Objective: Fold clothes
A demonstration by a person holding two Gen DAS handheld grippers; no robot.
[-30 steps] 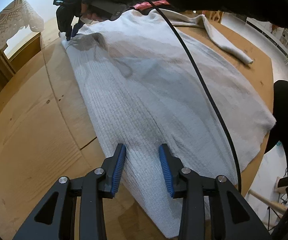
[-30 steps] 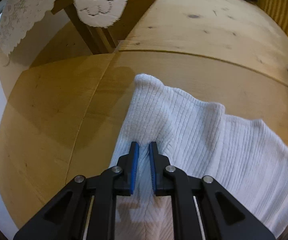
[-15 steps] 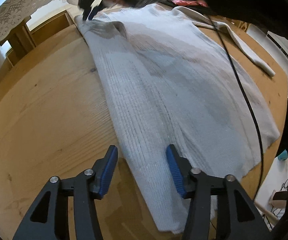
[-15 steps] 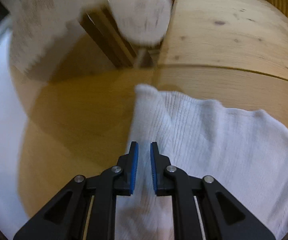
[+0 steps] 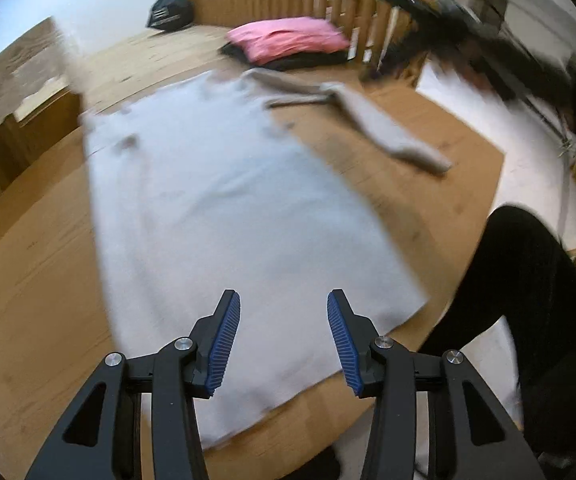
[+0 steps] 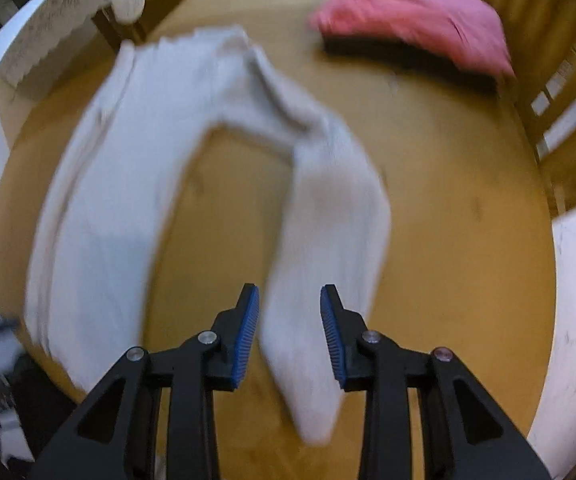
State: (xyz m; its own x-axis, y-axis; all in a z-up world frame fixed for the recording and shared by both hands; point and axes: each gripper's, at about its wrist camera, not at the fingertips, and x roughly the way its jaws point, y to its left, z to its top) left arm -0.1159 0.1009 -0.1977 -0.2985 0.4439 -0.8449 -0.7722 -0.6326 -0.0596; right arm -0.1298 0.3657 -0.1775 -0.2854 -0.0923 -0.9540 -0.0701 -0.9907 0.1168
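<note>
Facing sleeve; elsewhere, person's leg

Left gripper with jaws spread wide, holding nothing, raised off the surface, right gripper likewise parted and empty, blue ribbed pads facing inward

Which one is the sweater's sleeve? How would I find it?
Start at the big wooden table and find the white sweater spread flat on it. The sleeve is the long narrow strip bending off from the sweater's top, running down toward the open right claw. Unlike the pink folded pile, it is white and thin.
</note>
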